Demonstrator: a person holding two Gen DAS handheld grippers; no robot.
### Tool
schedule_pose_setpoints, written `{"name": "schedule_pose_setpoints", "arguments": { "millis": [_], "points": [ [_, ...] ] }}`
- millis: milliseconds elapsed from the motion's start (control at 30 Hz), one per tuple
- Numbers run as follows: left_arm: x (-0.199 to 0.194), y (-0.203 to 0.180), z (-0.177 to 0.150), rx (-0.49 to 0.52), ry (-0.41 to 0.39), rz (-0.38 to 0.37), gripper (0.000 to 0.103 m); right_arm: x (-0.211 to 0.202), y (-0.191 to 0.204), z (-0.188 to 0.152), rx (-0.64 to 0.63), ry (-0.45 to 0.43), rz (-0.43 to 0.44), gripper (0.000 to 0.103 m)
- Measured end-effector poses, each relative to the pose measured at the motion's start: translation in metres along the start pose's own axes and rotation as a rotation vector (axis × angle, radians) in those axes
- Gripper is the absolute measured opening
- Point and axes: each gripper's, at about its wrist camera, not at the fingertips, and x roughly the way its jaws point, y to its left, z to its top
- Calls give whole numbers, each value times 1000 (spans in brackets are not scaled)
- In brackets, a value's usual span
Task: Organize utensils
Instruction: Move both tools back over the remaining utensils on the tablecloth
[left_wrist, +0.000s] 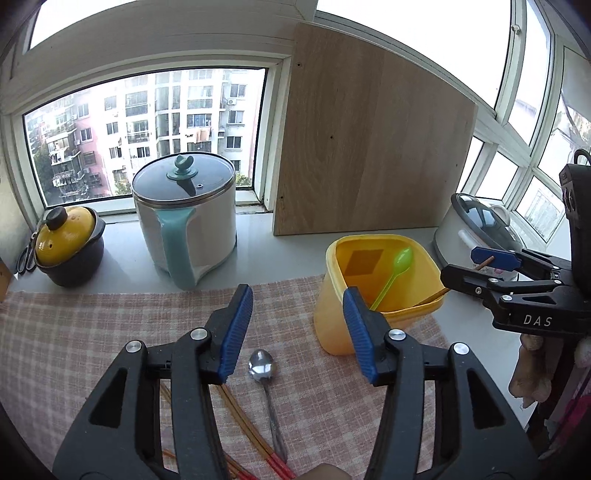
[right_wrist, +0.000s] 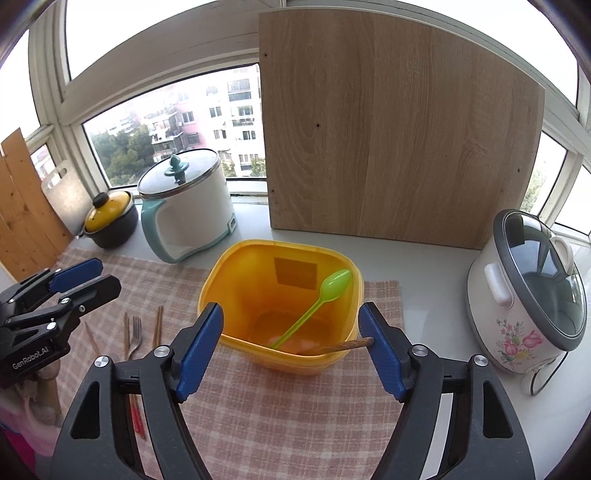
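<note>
A yellow bin (right_wrist: 236, 280) stands on the checked cloth (right_wrist: 295, 406) with a green plastic spoon (right_wrist: 325, 295) inside. A wooden chopstick (right_wrist: 343, 345) leans out over its near rim, its end by my right gripper's right pad (right_wrist: 384, 354). My right gripper (right_wrist: 291, 312) stands open just above the bin's near side. My left gripper (left_wrist: 297, 295) is open with nothing between its fingers, over a metal spoon (left_wrist: 262, 365) and chopsticks (left_wrist: 243, 424) on the cloth. A fork (right_wrist: 136, 332) and more chopsticks (right_wrist: 159, 325) lie left of the bin.
A white electric pot (left_wrist: 188, 229) with a teal handle and a yellow-lidded clay pot (left_wrist: 68, 243) stand at the back left. A wooden board (left_wrist: 369, 147) leans against the window. A floral rice cooker (right_wrist: 532, 295) sits to the right of the bin.
</note>
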Motion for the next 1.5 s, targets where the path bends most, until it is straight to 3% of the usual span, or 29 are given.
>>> {"name": "schedule_pose_setpoints", "arguments": {
  "millis": [133,467,600,1200,1333,1500],
  "points": [
    [-25,9,-7,15,-31,34,65,-6,15,-5,-23,-25,-4,76],
    [-69,38,-29,-12,-74,113,66,-9,61,-17,-94,-80,30,76],
    [-79,52,-39,-18,-71,136,66,-4,75,-22,-117,-59,34,76],
    [-77,117,-84,-102,29,245,66,40,127,-51,-194,12,153,76],
    [-63,142,-95,-164,90,248,66,50,133,-54,-231,40,105,76],
    [-36,179,-116,-292,200,219,66,71,129,-59,-178,164,123,76]
  ]
}}
